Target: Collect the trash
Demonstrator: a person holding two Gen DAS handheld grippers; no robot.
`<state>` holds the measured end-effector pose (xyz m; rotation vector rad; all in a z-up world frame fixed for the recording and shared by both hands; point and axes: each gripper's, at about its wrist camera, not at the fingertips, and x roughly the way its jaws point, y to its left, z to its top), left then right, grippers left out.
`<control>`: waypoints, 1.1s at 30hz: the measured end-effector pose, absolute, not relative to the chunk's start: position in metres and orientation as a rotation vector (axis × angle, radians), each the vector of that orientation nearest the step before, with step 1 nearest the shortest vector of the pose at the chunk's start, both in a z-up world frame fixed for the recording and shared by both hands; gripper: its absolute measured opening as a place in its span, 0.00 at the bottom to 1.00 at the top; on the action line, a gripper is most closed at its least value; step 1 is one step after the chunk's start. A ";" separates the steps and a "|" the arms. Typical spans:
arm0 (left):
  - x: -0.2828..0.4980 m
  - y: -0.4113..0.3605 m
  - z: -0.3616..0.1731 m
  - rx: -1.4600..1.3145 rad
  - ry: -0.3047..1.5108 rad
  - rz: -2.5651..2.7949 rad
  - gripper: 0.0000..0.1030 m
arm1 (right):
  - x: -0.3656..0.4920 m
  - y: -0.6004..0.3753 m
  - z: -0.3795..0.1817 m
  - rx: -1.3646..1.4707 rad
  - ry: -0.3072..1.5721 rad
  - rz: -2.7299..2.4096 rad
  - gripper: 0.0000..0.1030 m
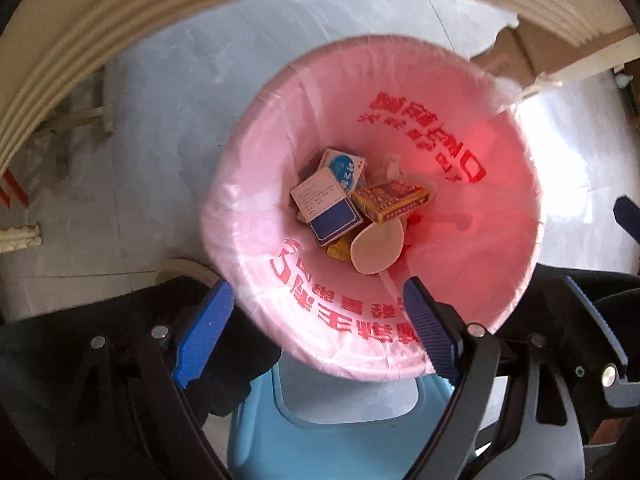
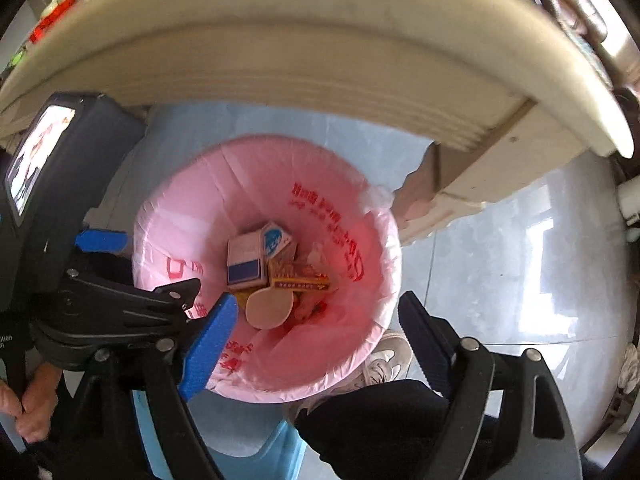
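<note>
Both claws hang over the bin with their jaws spread wide and nothing between the pads. Seen from its own camera, the left gripper (image 1: pixel 316 332) frames the near rim at about six o'clock, pointing almost straight down. The right gripper (image 2: pixel 316 340) sits just beside it, its pads straddling the rim at about five o'clock in the right wrist view. Directly below is the trash bin (image 1: pixel 248 208), lined with a pink bag printed in red, its mouth stretched over the rim so it stays open for drops. At the bottom lies the collected trash: a blue-and-white box (image 1: pixel 326 206), an orange box (image 1: pixel 394 200) touching it at three o'clock, and a pale paper cup (image 1: pixel 378 250) tipped on its side at six o'clock. Judging by the empty jaws above the pile, a release here is complete. A cream table edge (image 2: pixel 320 52) arches across twelve o'clock; more litter likely waits up there.
</note>
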<state>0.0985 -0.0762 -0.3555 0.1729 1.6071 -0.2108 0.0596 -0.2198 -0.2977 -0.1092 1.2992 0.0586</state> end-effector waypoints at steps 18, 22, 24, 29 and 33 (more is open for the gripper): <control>0.046 -0.096 -0.250 0.194 1.295 -0.187 0.82 | -0.023 -0.245 -0.202 0.025 1.055 -0.136 0.88; 0.040 -0.101 -0.191 0.185 1.145 -0.192 0.82 | -0.037 -0.248 -0.156 0.016 0.918 -0.158 0.91; 0.034 -0.102 -0.163 0.175 1.069 -0.195 0.83 | -0.045 -0.249 -0.128 0.015 0.844 -0.169 0.91; 0.013 -0.103 -0.089 0.175 0.871 -0.167 0.85 | -0.070 -0.247 -0.070 -0.012 0.672 -0.208 0.93; -0.006 -0.099 -0.045 0.154 0.752 -0.140 0.87 | -0.093 -0.238 -0.027 -0.047 0.536 -0.235 0.93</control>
